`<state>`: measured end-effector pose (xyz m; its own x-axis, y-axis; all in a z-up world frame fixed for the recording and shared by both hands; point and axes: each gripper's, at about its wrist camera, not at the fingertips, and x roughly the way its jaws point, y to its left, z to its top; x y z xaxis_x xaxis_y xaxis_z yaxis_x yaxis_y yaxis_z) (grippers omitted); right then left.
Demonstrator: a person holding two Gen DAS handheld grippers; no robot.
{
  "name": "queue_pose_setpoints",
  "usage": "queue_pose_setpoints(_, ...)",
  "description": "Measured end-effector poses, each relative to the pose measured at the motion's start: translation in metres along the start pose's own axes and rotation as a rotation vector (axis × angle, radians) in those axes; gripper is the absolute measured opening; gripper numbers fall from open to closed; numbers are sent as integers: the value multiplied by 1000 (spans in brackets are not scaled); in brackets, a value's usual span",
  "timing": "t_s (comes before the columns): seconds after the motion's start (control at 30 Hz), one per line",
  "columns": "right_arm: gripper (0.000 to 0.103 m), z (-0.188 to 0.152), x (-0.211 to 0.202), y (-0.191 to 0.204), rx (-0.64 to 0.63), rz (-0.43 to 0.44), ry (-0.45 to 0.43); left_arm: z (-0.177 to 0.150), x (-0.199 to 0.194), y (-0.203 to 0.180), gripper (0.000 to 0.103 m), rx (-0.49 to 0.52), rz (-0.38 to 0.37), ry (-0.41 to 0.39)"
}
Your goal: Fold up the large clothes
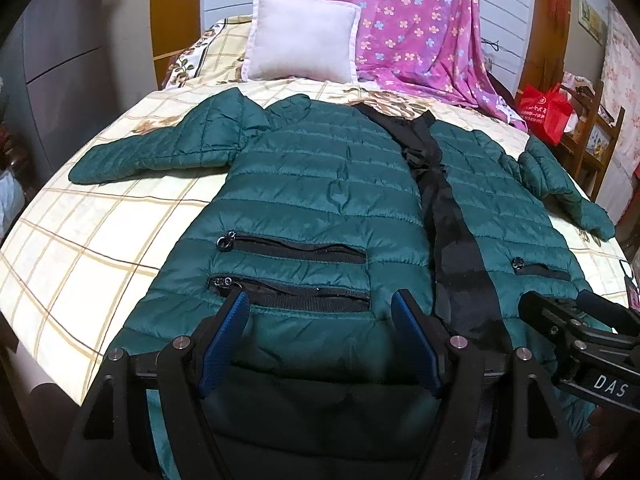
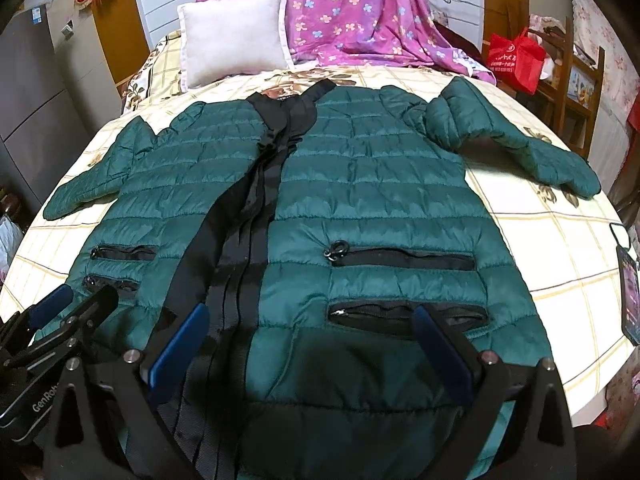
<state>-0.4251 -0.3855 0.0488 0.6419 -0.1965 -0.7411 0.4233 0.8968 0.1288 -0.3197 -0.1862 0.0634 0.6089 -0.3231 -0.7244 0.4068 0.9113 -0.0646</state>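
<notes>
A dark green quilted puffer jacket (image 1: 320, 184) lies front up and spread flat on the bed, sleeves out to both sides, with a black zipper placket (image 1: 448, 216) down its middle. It also shows in the right wrist view (image 2: 360, 184). My left gripper (image 1: 322, 308) is open and empty, hovering over the hem of the jacket's left half, near the lower pocket zipper (image 1: 288, 292). My right gripper (image 2: 310, 320) is open and empty over the hem of the right half, beside the placket (image 2: 240, 240). Each gripper shows in the other's view: the right (image 1: 580, 320), the left (image 2: 76, 300).
The bed (image 1: 80, 248) has a cream checked sheet. A white pillow (image 1: 300, 36) and a purple floral blanket (image 1: 420, 28) lie at the headboard. A red bag (image 2: 516, 60) sits on a wooden shelf at the right. A grey cabinet (image 1: 60, 40) stands left. A phone (image 2: 630, 292) lies at the bed's right edge.
</notes>
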Motion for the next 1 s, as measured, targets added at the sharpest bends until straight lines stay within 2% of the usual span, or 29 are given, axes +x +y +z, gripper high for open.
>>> queue_pose_setpoints(0.2, 103, 1, 2, -1, -10, 10, -37, 2, -1, 1, 45, 0, -1, 4)
queue_pose_setpoints(0.43, 103, 2, 0, 4, 7, -28, 111, 4, -1, 1, 45, 5, 2, 4)
queue_pose_setpoints(0.6, 103, 4, 0, 4, 13, -18, 104, 4, -2, 1, 46, 9, 1, 3)
queue_pose_setpoints(0.63, 103, 3, 1, 2, 8, -6, 66, 4, -2, 0, 45, 8, 0, 3)
queue_pose_setpoints(0.77, 103, 2, 2, 2, 1, -3, 27, 4, -2, -1, 45, 15, 0, 6)
queue_pose_setpoints(1.0, 103, 4, 4, 1, 2, -2, 35, 5, 1, -4, 45, 24, -3, 15)
